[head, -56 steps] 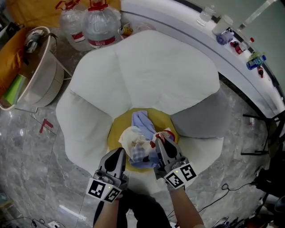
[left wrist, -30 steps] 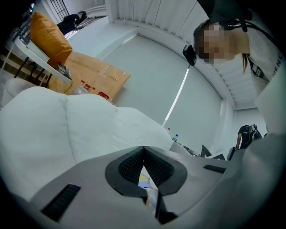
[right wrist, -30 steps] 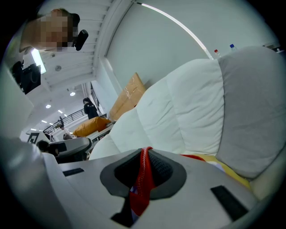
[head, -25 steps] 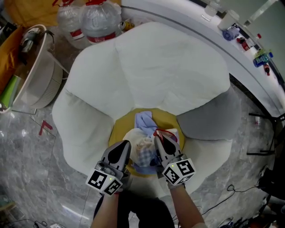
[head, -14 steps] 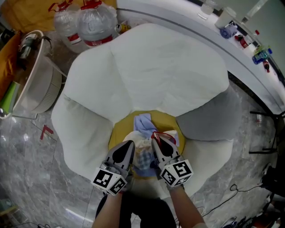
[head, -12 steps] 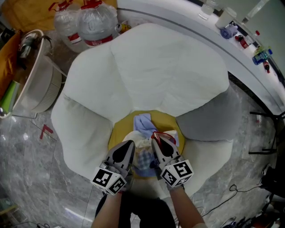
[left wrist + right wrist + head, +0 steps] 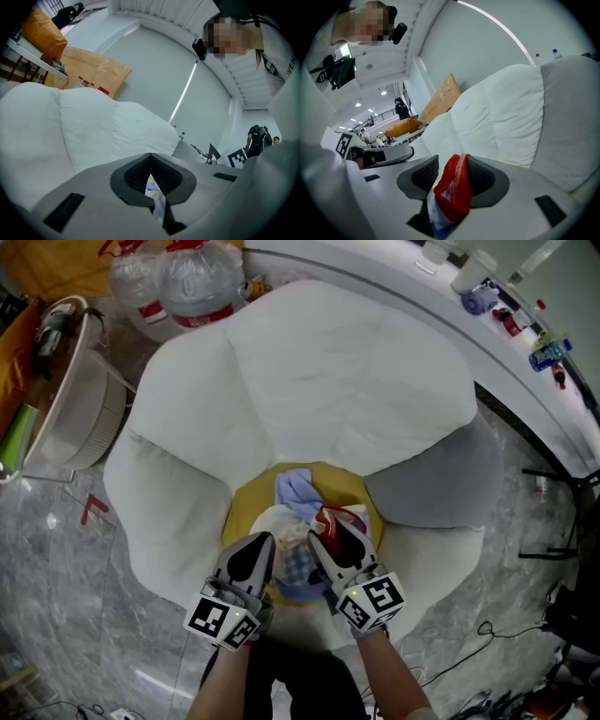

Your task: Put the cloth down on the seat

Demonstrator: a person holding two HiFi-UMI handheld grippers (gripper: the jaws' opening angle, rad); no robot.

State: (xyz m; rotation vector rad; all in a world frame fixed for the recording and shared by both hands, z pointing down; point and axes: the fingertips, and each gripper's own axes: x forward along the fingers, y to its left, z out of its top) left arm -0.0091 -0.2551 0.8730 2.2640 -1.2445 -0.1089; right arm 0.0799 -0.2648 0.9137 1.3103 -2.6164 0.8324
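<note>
A bundled cloth (image 7: 298, 521), pale blue and white with a checked patch and a red-trimmed edge, lies on the round yellow seat (image 7: 246, 510) at the middle of a white, petal-shaped armchair (image 7: 328, 371). The cloth rests on the near half of the seat, with yellow showing around it.

The right gripper (image 7: 335, 526) is at the cloth's right side. Its jaws have just been opening and now stand wide apart. In the right gripper view the red edge of the cloth (image 7: 452, 192) stands up between them, leaning on one pad with a clear gap to the other, so it is not squeezed.

The left gripper (image 7: 257, 545) is at the cloth's left side, its tips touching the white part of the bundle. In the left gripper view its jaws (image 7: 150, 157) are closed to a narrow slit with the tips meeting, and a thin sliver of pale cloth (image 7: 158, 208) is caught in that slit.

Each gripper carries a cube with black-and-white square markers, the left cube (image 7: 220, 622) and the right cube (image 7: 373, 601), nearest the person, whose forearms (image 7: 389, 681) reach in from the bottom edge.

A grey cushion (image 7: 431, 484) sits on the chair's right side. Behind the chair to the left stand two large water bottles (image 7: 192, 287), and a pale round tub (image 7: 70, 409) is further left on the grey marble floor (image 7: 56, 568). A curved white counter (image 7: 525, 381) with small bottles runs past on the right.
</note>
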